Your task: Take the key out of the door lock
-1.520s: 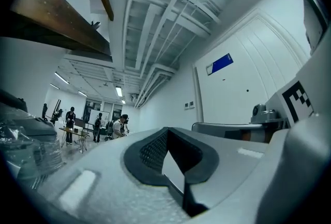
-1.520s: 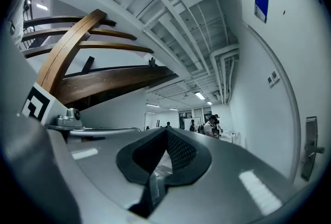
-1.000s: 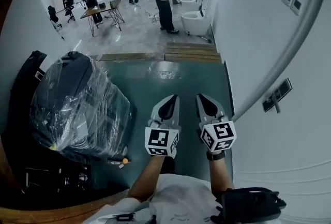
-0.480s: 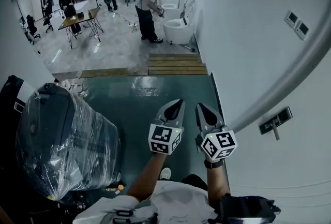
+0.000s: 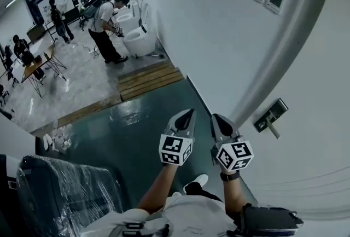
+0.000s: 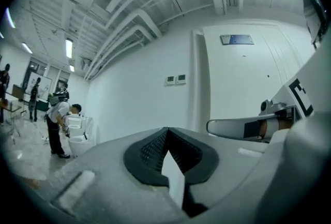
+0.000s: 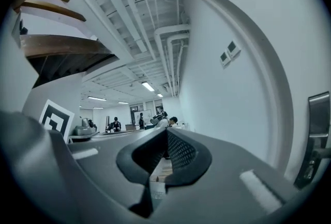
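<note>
Open lab hall — toilets (image 5: 143, 40) in row, work desk (image 5: 34, 65).

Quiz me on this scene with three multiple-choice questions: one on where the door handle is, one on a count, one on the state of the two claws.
1. Where is the door handle?
A) on the white door, to the right of the right claw
B) on the green floor
C) beside the toilets

2. How many switch plates are on the wall?
A) one
B) two
C) four

3. What state are the claws in?
A) both shut and empty
B) both wide open
C) one shut on a key

Answers:
1 A: the head view shows the handle on the door, just right of the right claw.
2 B: two plates sit side by side.
3 A: the left claw and the right claw each have their jaws together with nothing between them.
</note>
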Demonstrator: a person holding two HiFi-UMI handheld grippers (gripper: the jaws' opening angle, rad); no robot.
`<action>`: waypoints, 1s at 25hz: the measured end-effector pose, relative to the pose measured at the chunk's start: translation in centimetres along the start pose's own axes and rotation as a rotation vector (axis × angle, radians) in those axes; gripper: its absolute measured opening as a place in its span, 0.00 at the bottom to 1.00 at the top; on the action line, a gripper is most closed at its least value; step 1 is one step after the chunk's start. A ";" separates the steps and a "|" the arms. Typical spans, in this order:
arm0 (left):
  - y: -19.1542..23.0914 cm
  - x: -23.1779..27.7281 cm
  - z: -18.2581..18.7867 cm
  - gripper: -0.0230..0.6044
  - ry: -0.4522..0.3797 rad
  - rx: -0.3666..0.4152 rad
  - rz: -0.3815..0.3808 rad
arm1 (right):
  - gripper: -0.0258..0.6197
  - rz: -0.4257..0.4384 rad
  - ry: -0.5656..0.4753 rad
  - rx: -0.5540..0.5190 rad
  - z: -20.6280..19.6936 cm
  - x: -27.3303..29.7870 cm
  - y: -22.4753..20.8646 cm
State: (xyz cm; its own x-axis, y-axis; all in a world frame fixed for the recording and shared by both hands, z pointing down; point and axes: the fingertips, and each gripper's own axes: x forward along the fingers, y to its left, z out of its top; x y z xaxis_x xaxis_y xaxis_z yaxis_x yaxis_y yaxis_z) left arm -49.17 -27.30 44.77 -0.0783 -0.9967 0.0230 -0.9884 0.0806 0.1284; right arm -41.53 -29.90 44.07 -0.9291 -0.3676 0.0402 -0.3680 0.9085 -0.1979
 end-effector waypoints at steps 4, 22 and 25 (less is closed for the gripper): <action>-4.1 7.8 2.0 0.04 -0.005 0.068 -0.124 | 0.05 -0.100 -0.101 -0.007 4.3 -0.1 -7.3; -20.7 20.8 0.2 0.04 -0.003 0.061 -0.523 | 0.05 -0.565 -0.201 0.024 6.2 -12.1 -24.3; -22.8 21.7 -0.3 0.04 0.008 0.069 -0.600 | 0.05 -0.657 -0.204 0.019 6.1 -13.9 -26.4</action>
State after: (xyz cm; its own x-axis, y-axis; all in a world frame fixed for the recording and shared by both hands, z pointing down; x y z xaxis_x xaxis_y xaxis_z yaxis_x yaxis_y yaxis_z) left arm -28.32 -50.80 42.69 0.4963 -0.8678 -0.0257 -0.8660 -0.4969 0.0565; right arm -18.66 -49.96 42.74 -0.4871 -0.8729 -0.0269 -0.8505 0.4812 -0.2124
